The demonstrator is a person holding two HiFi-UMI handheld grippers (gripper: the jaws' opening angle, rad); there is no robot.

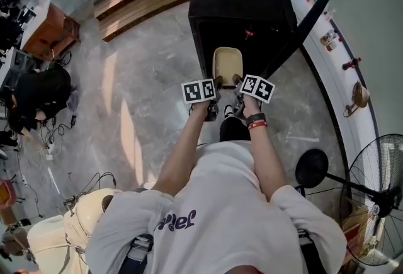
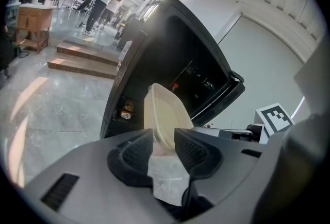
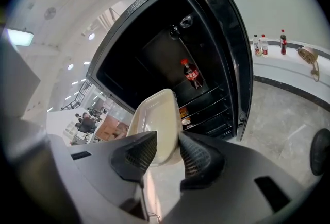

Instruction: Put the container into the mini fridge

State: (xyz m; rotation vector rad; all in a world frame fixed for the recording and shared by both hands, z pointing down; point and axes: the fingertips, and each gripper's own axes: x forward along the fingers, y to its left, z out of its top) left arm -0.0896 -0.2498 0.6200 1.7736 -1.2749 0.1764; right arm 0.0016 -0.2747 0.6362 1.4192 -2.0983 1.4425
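Head view: the beige plastic container (image 1: 227, 66) hung just before the open black mini fridge (image 1: 242, 8). Left gripper view: the left tool (image 2: 164, 147) clamped one container edge. Right gripper view: the right tool (image 3: 167, 152) clamped the opposite edge; a cola bottle (image 3: 191, 73) stood inside.

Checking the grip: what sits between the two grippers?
The container, its near edge clamped by left gripper and right gripper; head view shows it.
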